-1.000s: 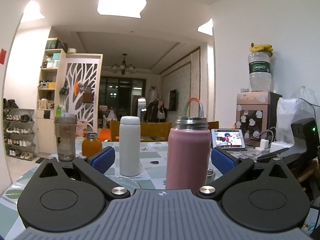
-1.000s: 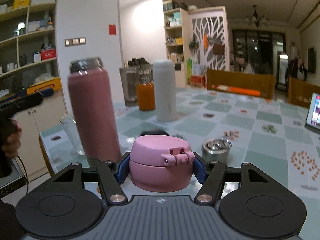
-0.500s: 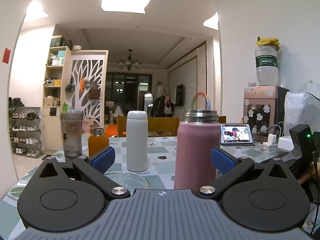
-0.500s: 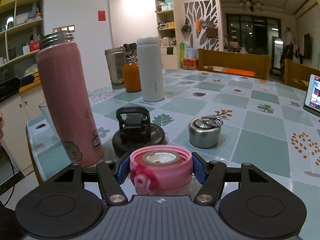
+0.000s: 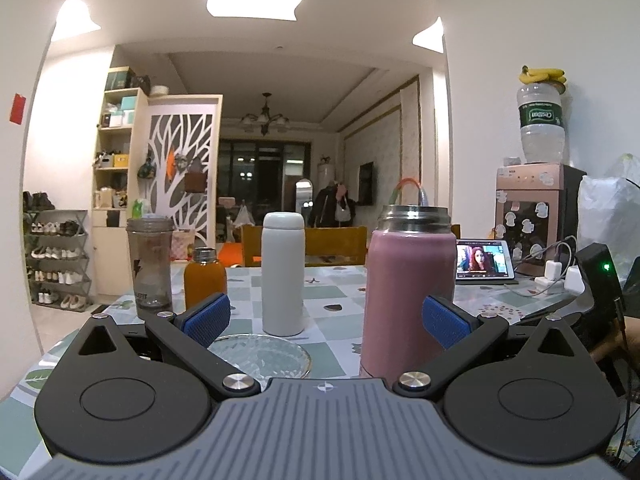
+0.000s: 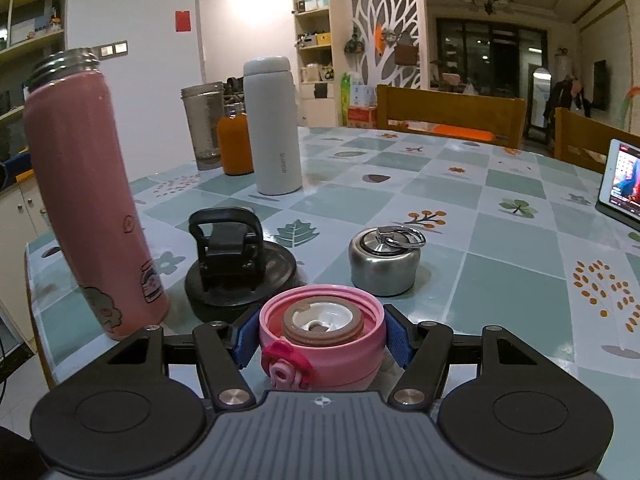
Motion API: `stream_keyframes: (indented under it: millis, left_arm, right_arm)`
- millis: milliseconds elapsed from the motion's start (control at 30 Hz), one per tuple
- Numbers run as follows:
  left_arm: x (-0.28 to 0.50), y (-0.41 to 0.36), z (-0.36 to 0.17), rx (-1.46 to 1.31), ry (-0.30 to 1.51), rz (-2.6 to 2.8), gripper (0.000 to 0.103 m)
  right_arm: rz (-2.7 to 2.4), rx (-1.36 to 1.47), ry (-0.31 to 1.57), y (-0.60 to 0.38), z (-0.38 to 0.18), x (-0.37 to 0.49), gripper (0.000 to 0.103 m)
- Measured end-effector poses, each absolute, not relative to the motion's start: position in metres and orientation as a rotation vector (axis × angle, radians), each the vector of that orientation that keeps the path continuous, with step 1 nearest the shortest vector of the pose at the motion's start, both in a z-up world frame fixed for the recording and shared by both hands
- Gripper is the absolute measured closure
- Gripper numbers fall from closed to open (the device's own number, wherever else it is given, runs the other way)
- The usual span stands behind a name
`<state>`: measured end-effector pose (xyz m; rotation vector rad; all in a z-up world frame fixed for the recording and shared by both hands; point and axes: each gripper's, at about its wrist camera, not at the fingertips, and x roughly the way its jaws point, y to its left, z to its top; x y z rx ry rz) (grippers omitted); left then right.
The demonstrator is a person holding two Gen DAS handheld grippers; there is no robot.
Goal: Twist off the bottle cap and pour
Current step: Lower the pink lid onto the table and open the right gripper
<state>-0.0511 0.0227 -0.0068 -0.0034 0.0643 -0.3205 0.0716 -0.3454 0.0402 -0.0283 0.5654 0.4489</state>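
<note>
The pink bottle (image 5: 408, 292) stands uncapped on the table, its steel threaded neck bare; it also shows at the left of the right wrist view (image 6: 84, 200). My left gripper (image 5: 324, 316) is open and empty, with the bottle just ahead, inside its right finger. A glass bowl (image 5: 260, 356) sits between the left fingers. My right gripper (image 6: 320, 338) is shut on the pink cap (image 6: 320, 344), held upside down low over the table, its inner seal facing up.
A black lid (image 6: 240, 268) and a steel cap (image 6: 384, 260) lie on the checked tablecloth (image 6: 500, 264). A white flask (image 6: 274, 128), an orange bottle (image 6: 234, 142) and a grey tumbler (image 6: 202, 124) stand behind. A tablet (image 6: 622, 184) is at right.
My right gripper has turned the pink cap over and lowered it toward the table, away from the bottle. The left gripper stayed open and drew slightly back from the bottle.
</note>
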Motion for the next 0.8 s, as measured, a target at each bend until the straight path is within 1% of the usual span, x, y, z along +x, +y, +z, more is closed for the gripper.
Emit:
stream_keyframes:
  millis: [600, 700, 800]
  left_arm:
    - [-0.0529, 0.0256, -0.0087, -0.022, 0.082, -0.313, 0.000]
    - [-0.0537, 0.0268, -0.0096, -0.028, 0.086, -0.312, 0.000]
    - [-0.0542, 0.0272, -0.0096, -0.034, 0.090, -0.315, 0.000]
  right_arm:
    - [0.449, -0.049, 0.590, -0.3415, 0.0386, 0.0755, 0.035]
    - [0.443, -0.053, 0.591, -0.3417, 0.0398, 0.0745, 0.033]
    - [0.435, -0.053, 0.583, -0.3422, 0.0419, 0.0725, 0.028]
